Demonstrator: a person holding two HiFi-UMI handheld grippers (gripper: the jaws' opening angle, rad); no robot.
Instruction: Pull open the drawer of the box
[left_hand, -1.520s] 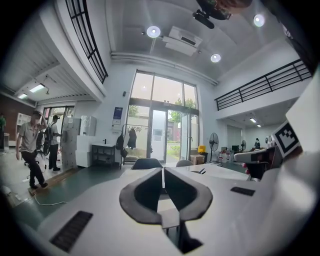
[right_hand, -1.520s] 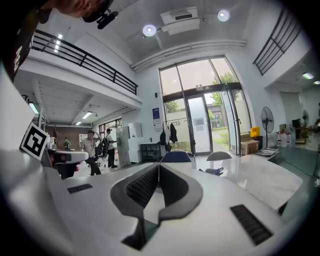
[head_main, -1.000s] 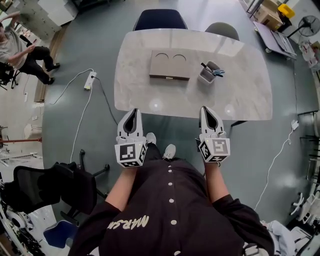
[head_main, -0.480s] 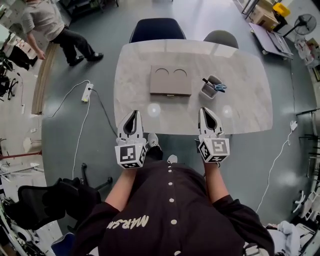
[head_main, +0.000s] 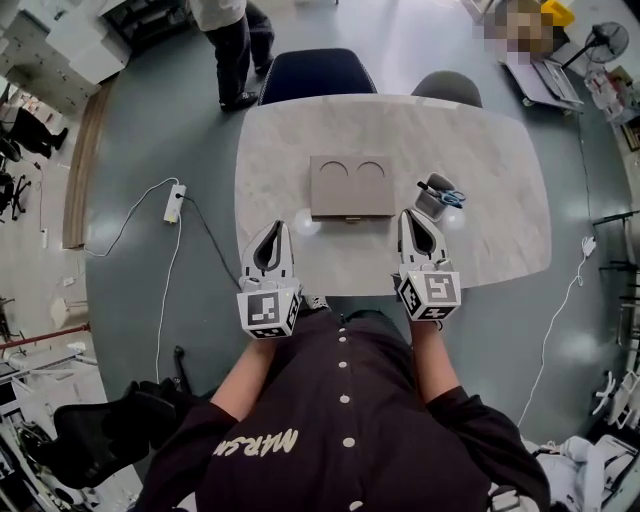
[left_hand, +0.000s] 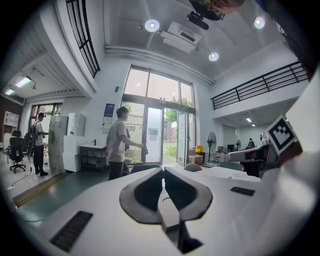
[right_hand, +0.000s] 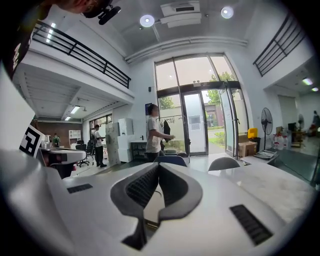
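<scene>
A flat brown box (head_main: 352, 186) with two half-round cutouts on top lies in the middle of the pale marble table (head_main: 500, 200). Its drawer front faces me, with a small handle (head_main: 352, 218) at the near edge. My left gripper (head_main: 272, 226) hovers over the table's near edge, left of the box, shut and holding nothing. My right gripper (head_main: 412, 215) hovers to the right of the box front, likewise shut and holding nothing. In the left gripper view the left gripper (left_hand: 163, 170) has its jaws closed together, and so does the right gripper (right_hand: 158, 165) in the right gripper view.
A grey pen holder (head_main: 437, 196) with scissors stands right of the box, close to my right gripper. A dark blue chair (head_main: 318, 72) and a grey chair (head_main: 447, 86) stand at the table's far side. A person (head_main: 235, 40) stands behind the table. A power strip (head_main: 175, 195) lies on the floor.
The table and box have come nearer, and both grippers now reach over its near edge. A person has walked from the far left to behind the table.
</scene>
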